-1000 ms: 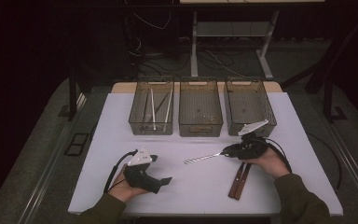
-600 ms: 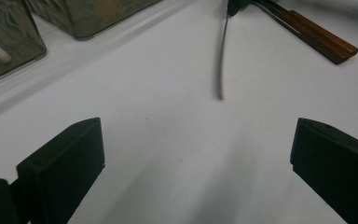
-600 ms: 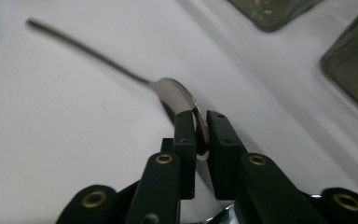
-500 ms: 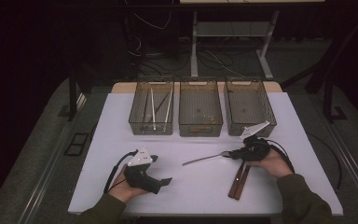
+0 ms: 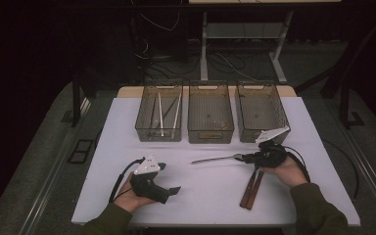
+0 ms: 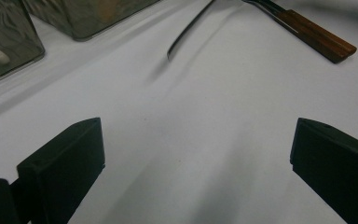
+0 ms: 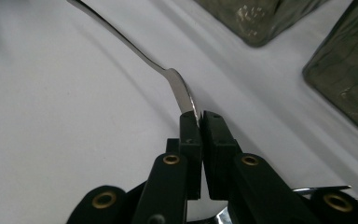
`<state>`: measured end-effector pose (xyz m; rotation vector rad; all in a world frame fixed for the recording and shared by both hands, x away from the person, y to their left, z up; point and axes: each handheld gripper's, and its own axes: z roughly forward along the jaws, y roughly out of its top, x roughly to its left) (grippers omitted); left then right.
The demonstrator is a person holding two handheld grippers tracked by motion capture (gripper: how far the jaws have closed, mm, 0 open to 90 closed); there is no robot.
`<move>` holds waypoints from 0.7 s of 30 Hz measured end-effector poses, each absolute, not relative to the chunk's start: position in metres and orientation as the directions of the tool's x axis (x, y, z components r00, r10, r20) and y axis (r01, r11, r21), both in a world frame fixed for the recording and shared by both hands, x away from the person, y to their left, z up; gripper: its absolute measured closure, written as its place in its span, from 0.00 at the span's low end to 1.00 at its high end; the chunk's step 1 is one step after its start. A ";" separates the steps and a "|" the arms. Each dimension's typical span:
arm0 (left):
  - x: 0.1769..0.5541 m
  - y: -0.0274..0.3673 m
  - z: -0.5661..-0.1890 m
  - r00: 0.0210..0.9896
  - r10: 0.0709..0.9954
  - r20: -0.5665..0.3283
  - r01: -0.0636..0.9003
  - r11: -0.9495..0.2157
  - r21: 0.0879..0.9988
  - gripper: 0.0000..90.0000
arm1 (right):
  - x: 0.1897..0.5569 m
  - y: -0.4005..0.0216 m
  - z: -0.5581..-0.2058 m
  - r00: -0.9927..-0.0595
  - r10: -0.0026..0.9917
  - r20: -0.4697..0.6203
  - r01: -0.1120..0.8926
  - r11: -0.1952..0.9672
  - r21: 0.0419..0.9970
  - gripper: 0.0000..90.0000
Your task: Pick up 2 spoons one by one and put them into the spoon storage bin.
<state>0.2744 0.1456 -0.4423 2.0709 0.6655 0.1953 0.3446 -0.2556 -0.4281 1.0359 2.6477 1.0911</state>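
A long metal utensil point(image 5: 215, 159) lies level just over the white table point(image 5: 127, 127), its thin handle pointing left. My right gripper point(image 5: 245, 157) is shut on its wider end; in the right gripper view the jaws point(image 7: 199, 116) pinch the shiny metal while the handle point(image 7: 135, 51) runs away from them. The part of the utensil behind the jaws is hidden. My left gripper point(image 5: 169, 177) rests at the front left in a hand, open, with bare cloth between its fingers point(image 6: 65, 163). The left gripper view has the utensil's tip point(image 6: 186, 32) far ahead.
Three clear bins stand in a row at the back: the left bin point(image 5: 142, 128) holds several long thin sticks, then come the middle bin point(image 5: 210, 133) and the right bin point(image 5: 279, 117). Two wooden-handled pieces point(image 5: 251, 188) lie under the right hand.
The right gripper has shifted slightly to the right with the metal utensil, whose far tip now sits a little higher. The left gripper has stayed where it was.
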 end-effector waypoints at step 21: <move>0.274 0.147 -0.443 0.844 0.528 -0.095 0.361 -0.427 0.829 0.02 | 0.339 -0.276 -0.386 -0.638 0.750 0.174 0.592 0.334 0.733 0.97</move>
